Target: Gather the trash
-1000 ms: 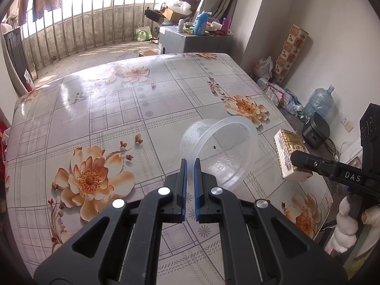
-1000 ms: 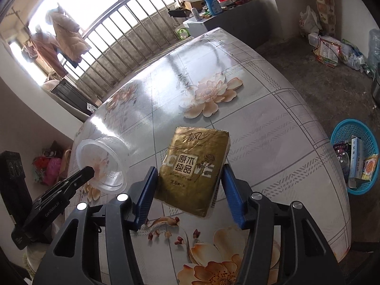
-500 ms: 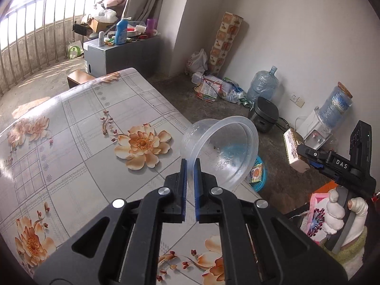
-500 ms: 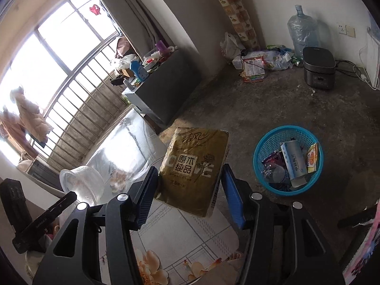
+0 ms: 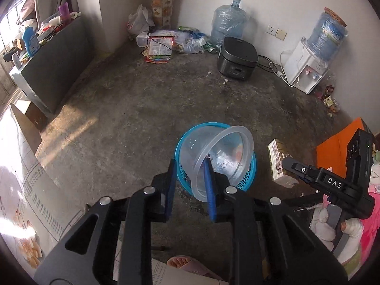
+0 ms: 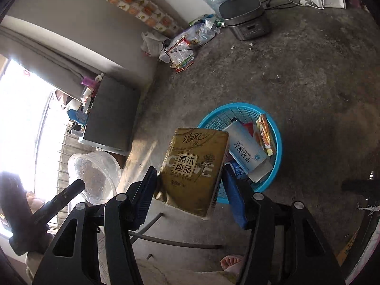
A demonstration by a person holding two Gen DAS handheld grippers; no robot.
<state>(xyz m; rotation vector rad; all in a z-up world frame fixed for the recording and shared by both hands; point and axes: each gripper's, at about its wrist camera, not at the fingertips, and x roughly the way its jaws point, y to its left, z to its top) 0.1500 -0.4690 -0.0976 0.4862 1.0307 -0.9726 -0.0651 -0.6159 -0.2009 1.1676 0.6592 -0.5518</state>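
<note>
My left gripper is open; the clear plastic bowl leans on its right finger, tilted over the blue trash basket on the floor. The bowl also shows in the right wrist view. My right gripper is shut on a gold tissue pack and holds it just left of the basket, which holds a white box and wrappers. The tissue pack also shows in the left wrist view.
The floral table edge lies at lower left. A rice cooker, water jugs, a water dispenser and floor litter stand along the far wall. A grey cabinet is at left. A slippered foot is below.
Both grippers swung from the table to above the floor basket. The left gripper's jaws have opened, releasing their pinch on the bowl's rim. The right still grips the tissue pack.
</note>
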